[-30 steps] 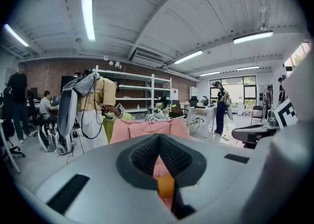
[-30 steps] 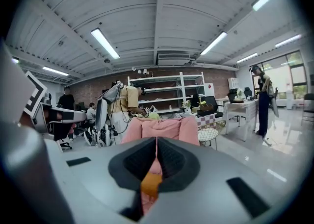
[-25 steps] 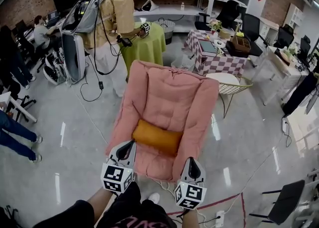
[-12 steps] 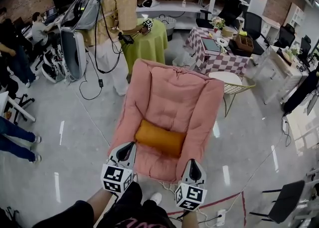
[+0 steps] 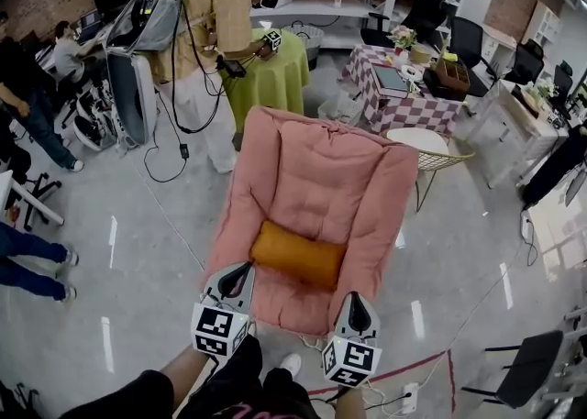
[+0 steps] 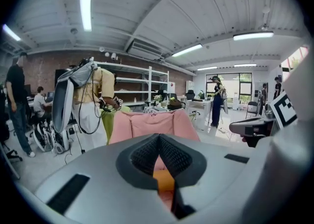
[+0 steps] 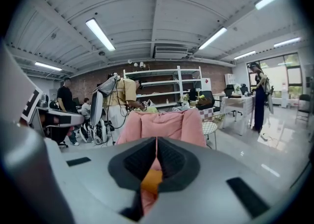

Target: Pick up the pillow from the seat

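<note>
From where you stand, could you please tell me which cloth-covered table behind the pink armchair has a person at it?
The round table under the lime-green cloth, where a person in a yellow shirt stands; the pink-and-white checked-cloth table has nobody beside it.

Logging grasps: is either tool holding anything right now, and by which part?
Nothing held: left tool and right tool are shut, short of the orange pillow.
</note>
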Action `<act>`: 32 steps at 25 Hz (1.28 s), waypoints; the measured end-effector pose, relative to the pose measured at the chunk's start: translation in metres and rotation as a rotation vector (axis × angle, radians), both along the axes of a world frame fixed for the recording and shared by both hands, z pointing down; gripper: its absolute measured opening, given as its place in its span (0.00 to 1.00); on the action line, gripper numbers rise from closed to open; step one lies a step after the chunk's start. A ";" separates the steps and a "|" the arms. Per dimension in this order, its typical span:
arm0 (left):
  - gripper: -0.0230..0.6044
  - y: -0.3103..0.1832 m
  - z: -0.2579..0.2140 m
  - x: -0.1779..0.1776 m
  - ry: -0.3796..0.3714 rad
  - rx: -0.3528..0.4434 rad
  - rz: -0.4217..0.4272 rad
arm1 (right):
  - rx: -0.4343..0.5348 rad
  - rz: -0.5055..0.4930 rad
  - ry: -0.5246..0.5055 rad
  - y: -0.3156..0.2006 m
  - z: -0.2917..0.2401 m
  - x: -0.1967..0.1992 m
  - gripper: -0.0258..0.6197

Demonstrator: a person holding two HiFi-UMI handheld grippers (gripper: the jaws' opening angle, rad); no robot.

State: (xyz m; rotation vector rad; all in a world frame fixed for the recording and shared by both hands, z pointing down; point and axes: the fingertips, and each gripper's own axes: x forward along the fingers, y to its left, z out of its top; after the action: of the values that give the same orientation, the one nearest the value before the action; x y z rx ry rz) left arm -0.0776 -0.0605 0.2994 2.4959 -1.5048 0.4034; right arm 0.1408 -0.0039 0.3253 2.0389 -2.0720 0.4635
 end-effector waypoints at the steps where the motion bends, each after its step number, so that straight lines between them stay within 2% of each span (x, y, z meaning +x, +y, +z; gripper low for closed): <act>1: 0.05 -0.001 0.000 0.001 -0.009 0.009 0.007 | -0.005 0.001 -0.004 -0.001 0.003 -0.001 0.07; 8: 0.05 -0.016 0.007 -0.008 0.026 -0.015 -0.011 | -0.026 -0.005 -0.018 -0.011 0.014 -0.011 0.07; 15: 0.05 -0.026 0.020 -0.011 0.024 -0.029 -0.021 | -0.030 0.023 -0.023 -0.020 0.021 -0.005 0.07; 27: 0.05 -0.047 0.060 -0.010 0.037 -0.074 -0.023 | -0.072 0.011 -0.021 -0.037 0.056 -0.015 0.07; 32: 0.05 -0.051 0.072 -0.005 0.019 -0.082 0.006 | -0.090 0.011 -0.031 -0.044 0.070 -0.020 0.07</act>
State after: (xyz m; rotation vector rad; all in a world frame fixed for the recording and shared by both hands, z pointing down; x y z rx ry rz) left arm -0.0825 -0.1120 0.3711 2.4345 -1.4437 0.4321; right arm 0.1210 -0.0478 0.3957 2.0056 -2.0191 0.5838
